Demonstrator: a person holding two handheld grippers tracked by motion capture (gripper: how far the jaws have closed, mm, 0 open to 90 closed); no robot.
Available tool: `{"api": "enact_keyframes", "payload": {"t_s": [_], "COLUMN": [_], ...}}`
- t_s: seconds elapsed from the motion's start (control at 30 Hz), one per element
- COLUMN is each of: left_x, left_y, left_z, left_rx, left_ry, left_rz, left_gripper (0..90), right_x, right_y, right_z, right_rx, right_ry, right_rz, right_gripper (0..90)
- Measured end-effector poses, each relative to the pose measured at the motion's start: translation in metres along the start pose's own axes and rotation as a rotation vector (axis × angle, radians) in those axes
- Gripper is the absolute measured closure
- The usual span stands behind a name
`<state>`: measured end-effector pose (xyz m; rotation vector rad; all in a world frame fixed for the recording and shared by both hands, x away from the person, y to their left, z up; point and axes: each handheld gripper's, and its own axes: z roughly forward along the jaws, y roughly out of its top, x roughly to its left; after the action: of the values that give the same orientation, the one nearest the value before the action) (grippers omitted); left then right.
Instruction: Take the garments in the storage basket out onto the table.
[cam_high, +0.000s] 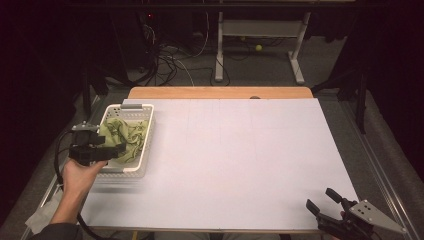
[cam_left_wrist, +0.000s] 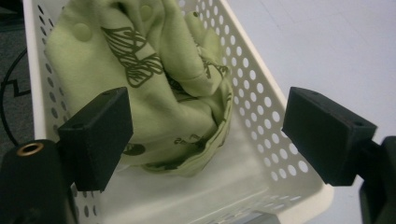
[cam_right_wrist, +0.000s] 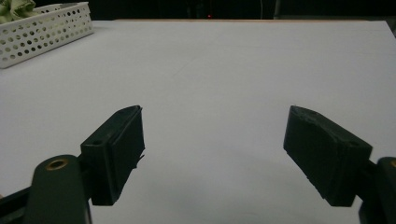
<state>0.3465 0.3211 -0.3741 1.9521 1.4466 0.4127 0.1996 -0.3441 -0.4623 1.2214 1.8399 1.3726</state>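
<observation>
While the green cloth (cam_left_wrist: 163, 84) lies in the basket (cam_left_wrist: 275, 135), the left claw (cam_left_wrist: 205, 140) gapes

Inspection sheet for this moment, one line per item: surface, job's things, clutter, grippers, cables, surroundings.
Surface: white table top, bare across the middle.
Job's things: green printed cloth lies bunched in the white perforated basket at the table's left edge.
Clutter: nothing seen.
Grippers: left gripper open over the basket, clear of the cloth; right gripper open above bare table.
Cables: black cable trails from the left gripper.
Surroundings: dark room, floor cables, table frame behind.
</observation>
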Motion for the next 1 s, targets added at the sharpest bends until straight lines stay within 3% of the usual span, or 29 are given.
{"api": "enact_keyframes", "payload": {"t_s": [0.33,0.7,1.0], "left_x": [0.013,0.022,0.017], "left_y": [0.019,0.026,0.029], "left_z": [0.017,0.032,0.046], "left_rx": [0.074,0.105,0.133], "left_ry": [0.062,0.066,0.066], "left_rz": [-0.020,-0.057,-0.049], "left_gripper": [12.7,11.6,11.6], "right_x": [-0.001,0.000,0.000], "right_y": [0.000,0.000,0.000], "right_z": [-0.001,0.000,0.000], "right_rx": [-0.009,0.001,0.002], "right_ry": [-0.015,-0.008,-0.007], "right_rz": [0.000,0.001,0.002], "right_gripper": [20.3,20.2,20.2]}}
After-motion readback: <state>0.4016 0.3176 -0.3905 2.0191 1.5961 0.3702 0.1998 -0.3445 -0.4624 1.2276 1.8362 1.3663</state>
